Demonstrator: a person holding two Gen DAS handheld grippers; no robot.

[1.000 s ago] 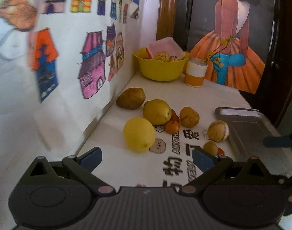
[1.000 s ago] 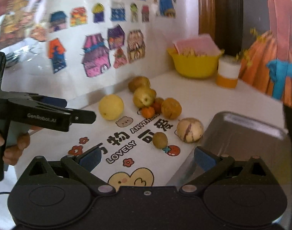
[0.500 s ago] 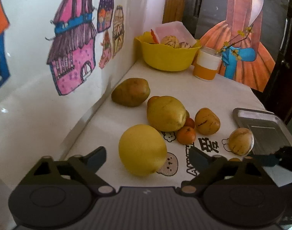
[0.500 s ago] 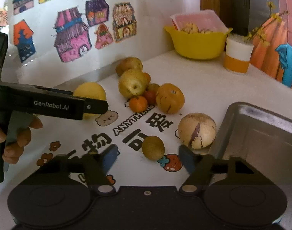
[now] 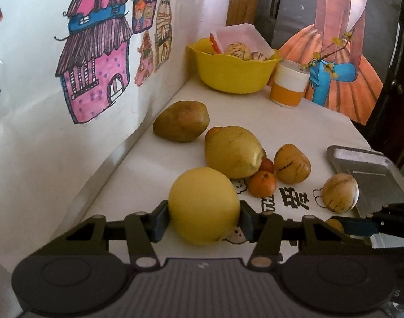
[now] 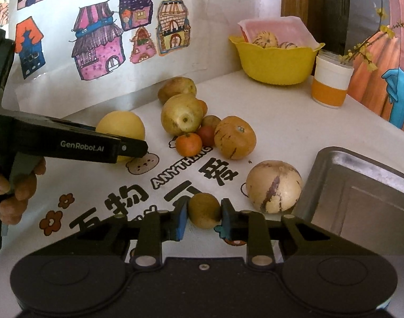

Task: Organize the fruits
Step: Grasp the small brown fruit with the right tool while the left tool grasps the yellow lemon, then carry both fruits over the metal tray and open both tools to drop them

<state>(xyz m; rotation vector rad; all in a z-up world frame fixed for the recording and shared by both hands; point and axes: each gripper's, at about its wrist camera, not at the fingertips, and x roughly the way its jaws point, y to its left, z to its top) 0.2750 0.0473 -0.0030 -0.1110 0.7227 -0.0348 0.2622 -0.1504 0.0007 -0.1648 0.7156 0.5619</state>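
1. My left gripper [image 5: 204, 218] now has its jaws pressed against both sides of the big yellow fruit [image 5: 203, 206]. Half a second ago they stood wide, short of it. The fruit sits on the bench [image 5: 255, 111], so I judge this a fresh grasp, not a lift.
2. My right gripper [image 6: 204, 218] has done the same: jaws narrow around the small brown fruit [image 6: 204, 210], which was ahead of open jaws a moment ago. It too rests on the bench.
3. Both grasps being set, the next move is likely a lift toward the tray [image 6: 361, 201], which sits just right of the right gripper and looks empty.
4. Just beyond, the pale striped fruit [image 6: 273, 185] lies beside the tray edge.
5. Farther on is the cluster: a pear [image 5: 232, 151], small oranges [image 5: 262, 184], a striped melon [image 5: 292, 163], and a brownish fruit [image 5: 181, 121] by the wall.
6. At the back stand a yellow bowl [image 5: 228, 76] holding more striped fruit, and a cup [image 5: 288, 86].
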